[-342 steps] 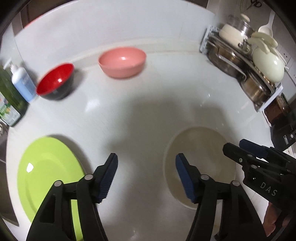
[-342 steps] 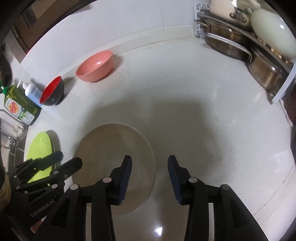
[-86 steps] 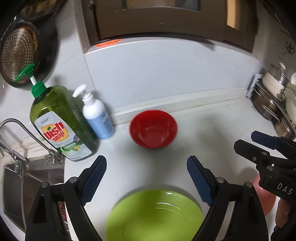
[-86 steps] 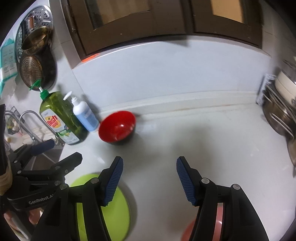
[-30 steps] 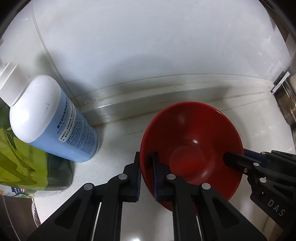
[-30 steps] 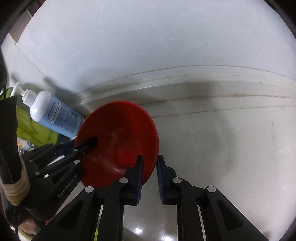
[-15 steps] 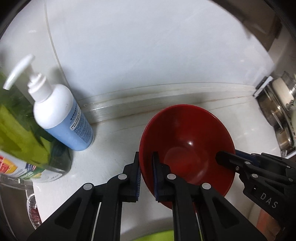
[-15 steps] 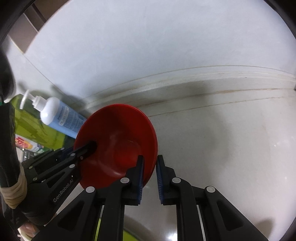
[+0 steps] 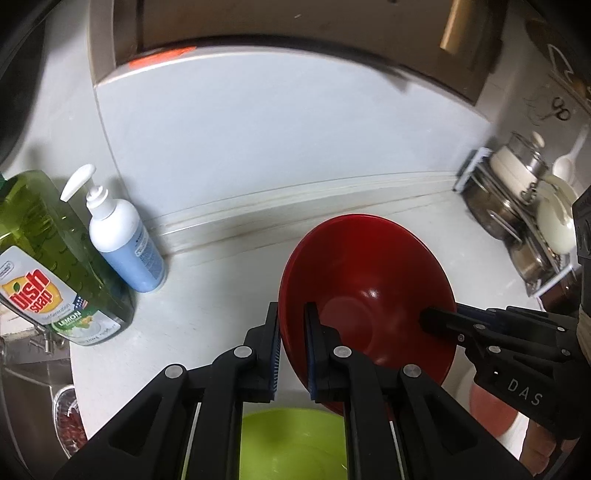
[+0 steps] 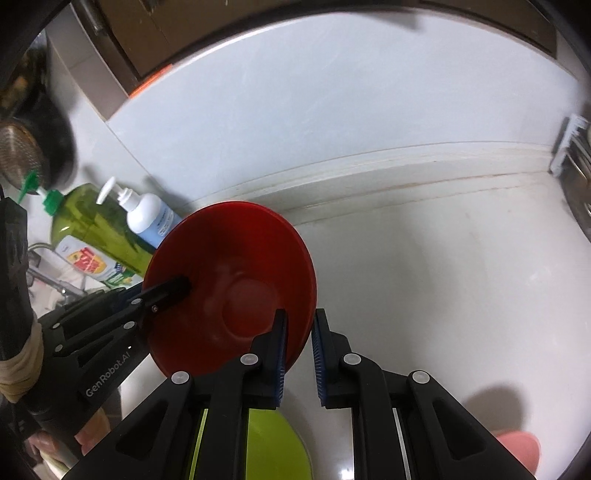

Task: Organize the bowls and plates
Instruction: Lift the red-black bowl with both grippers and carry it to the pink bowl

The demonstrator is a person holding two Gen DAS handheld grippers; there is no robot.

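The white counter (image 9: 207, 317) fills the middle of both views and meets the pale backsplash (image 9: 280, 140) along a curved seam across the upper half. The dark cabinet (image 9: 295, 18) spans the top edge of your left wrist view.

Your red bowl (image 9: 369, 295) sits right of centre in that view and left of centre in your right wrist view, tilted with its inside facing the cameras. It is off the counter, carried between your two grippers.

Your left gripper (image 9: 291, 347) is at lower centre of its own view, jaws clamped on the bowl's near left rim, one pad outside the wall and one inside. Your right gripper (image 10: 298, 350) is at lower centre of its own view, jaws pinched on the bowl's lower right rim in the same way. Each shows in the other's view as a black arm reaching onto the opposite rim.

The green plate (image 9: 291, 443) lies at the bottom centre of both views, below the bowl. The pink bowl (image 10: 517, 448) peeks in at the lower right.

At left stand the green dish soap bottle (image 9: 51, 266) and, just beside it, the white pump bottle (image 9: 125, 243). The pots on a rack (image 9: 517, 206) crowd the right edge. A tap (image 10: 55, 280) shows at the left edge of your right wrist view.
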